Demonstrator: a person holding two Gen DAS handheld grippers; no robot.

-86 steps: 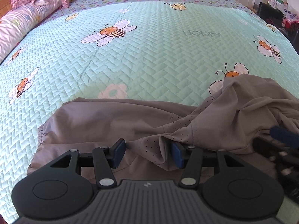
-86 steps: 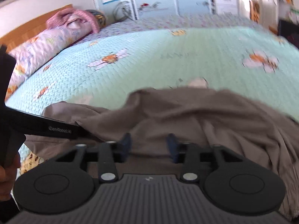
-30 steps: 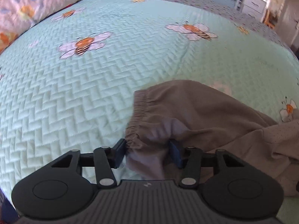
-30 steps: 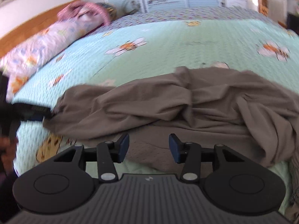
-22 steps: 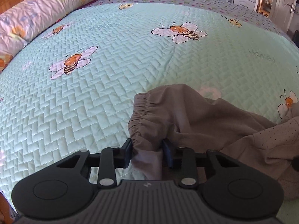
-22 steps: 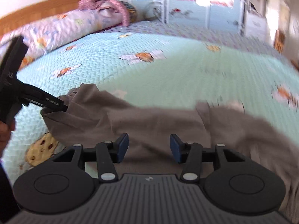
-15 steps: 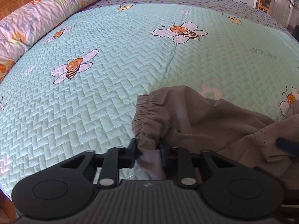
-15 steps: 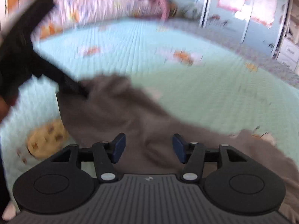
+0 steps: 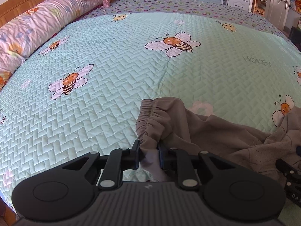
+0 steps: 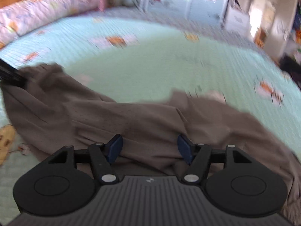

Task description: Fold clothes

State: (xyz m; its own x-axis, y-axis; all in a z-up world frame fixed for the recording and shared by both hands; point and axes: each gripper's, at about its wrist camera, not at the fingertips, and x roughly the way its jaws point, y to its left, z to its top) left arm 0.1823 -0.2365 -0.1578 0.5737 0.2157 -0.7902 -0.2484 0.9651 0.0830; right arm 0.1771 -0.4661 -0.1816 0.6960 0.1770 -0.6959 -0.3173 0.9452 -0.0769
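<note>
Both grippers are in view: the left gripper (image 9: 149,155) is clamped on the gathered elastic edge of the one brown garment (image 9: 216,137), low in the frame's centre, while the right gripper (image 10: 150,149) hovers with its jaws spread wide over crumpled cloth, holding nothing. One mint bee-print quilt (image 9: 116,71) fills the upper frame, broad and bare beyond the garment. One rolled floral duvet (image 9: 37,28) lines the upper left edge. Motion blur smears the right wrist view.
</note>
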